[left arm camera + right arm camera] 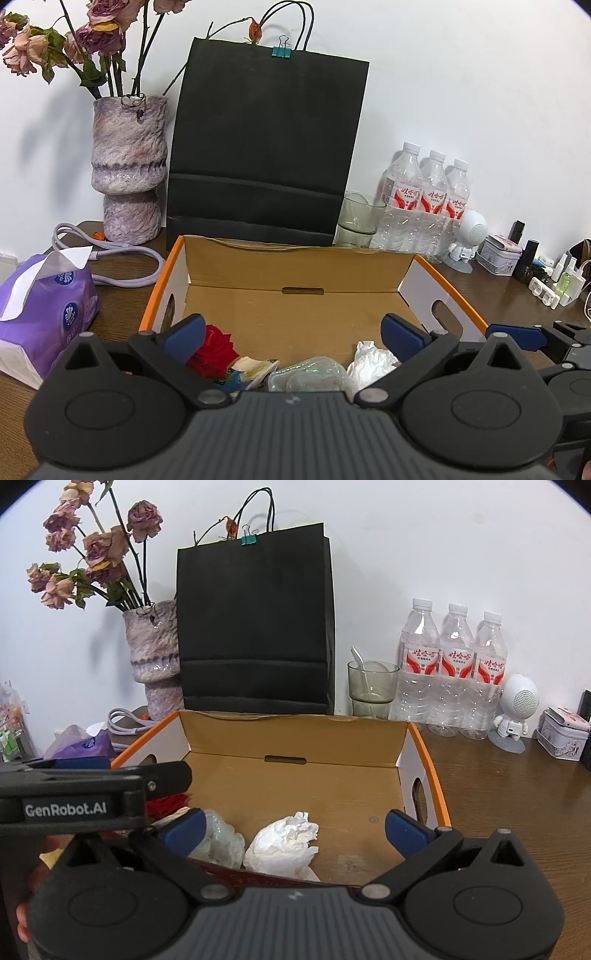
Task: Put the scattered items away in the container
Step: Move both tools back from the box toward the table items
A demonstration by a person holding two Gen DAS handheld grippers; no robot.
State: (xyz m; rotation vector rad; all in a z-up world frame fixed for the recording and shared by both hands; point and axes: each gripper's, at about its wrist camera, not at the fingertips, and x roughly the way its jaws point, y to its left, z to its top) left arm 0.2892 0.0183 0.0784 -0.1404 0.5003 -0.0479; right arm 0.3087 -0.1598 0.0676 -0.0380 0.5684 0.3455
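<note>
An open cardboard box (295, 258) with orange rims stands on the wooden table, seen also in the right wrist view as the box (295, 734). Inside its near end lie a red fabric rose (216, 349), a printed wrapper (251, 371), crumpled clear plastic (310, 374) and a crumpled white tissue (371, 363). The tissue (284, 840) and plastic (221, 840) show from the right too. My left gripper (293, 338) hovers open over the box's near end, holding nothing. My right gripper (293, 829) is open and empty as well, beside the left one.
A black paper bag (266, 147) and a purple vase (129, 166) of dried roses stand behind the box. A tissue pack (40, 310) and a lilac cable (122, 258) lie left. A glass (371, 688), water bottles (452, 672), a white speaker figure (517, 709) and a tin (563, 734) stand right.
</note>
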